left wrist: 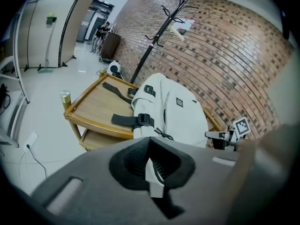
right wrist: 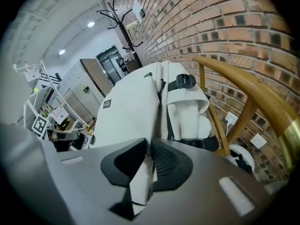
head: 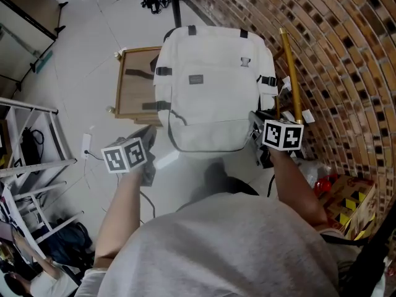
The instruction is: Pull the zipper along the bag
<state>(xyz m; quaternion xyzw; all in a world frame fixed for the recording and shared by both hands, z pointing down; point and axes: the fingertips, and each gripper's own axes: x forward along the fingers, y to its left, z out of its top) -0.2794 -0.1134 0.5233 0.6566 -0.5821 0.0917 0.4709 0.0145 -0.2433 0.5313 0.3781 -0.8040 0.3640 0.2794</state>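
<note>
- The wooden table sits beyond my left tongs, under the bag.
- The white bag lies on it, with its near end between the two tongs.
- My right tongs are clamped on a fold of the bag's near right corner.
- My left tongs are closed on a white tab at the bag's near left corner.
</note>
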